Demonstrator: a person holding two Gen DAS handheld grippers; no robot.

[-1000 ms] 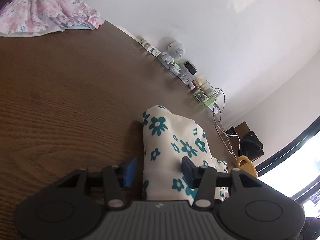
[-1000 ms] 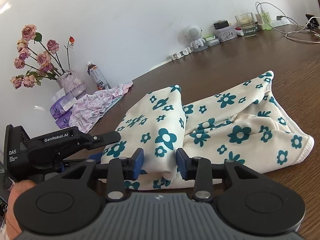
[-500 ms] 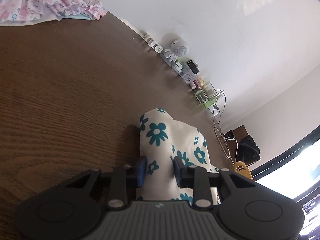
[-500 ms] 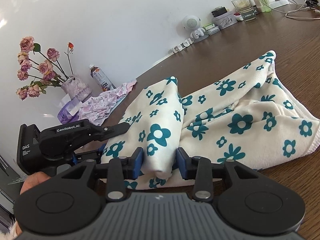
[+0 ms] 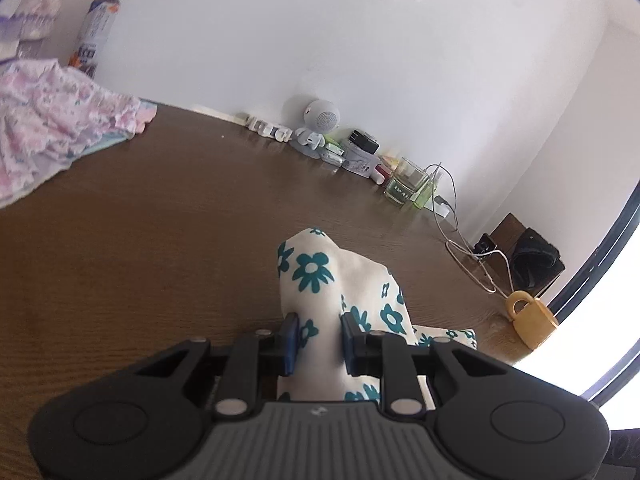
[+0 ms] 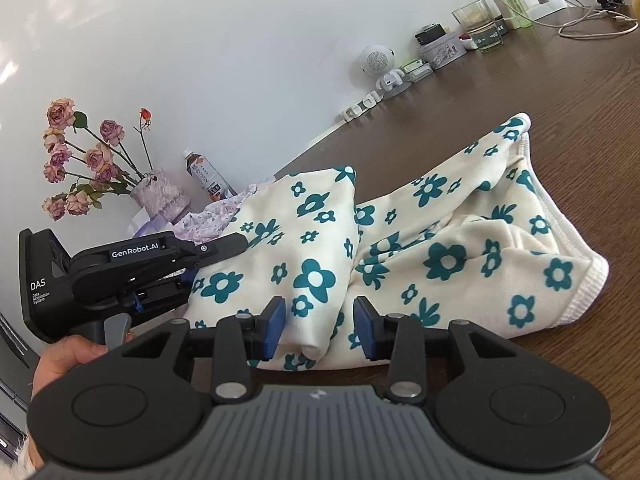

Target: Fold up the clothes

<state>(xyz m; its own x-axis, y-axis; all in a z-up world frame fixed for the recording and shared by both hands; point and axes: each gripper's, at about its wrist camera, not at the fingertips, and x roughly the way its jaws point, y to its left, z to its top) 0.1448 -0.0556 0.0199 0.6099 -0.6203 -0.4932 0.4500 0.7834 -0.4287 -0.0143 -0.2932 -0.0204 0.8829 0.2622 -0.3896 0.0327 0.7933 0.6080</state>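
Left tool (image 5: 316, 338) clamped on floral garment (image 6: 400, 248); right tool (image 6: 320, 326) straddles a fold, jaws apart. Fabric soft, light, limp; best gripped at hemmed edges.

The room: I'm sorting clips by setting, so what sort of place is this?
Probably a home room: dried roses in a vase, phone cables along a brown wooden table, and a cream teal-flowered garment lying there.
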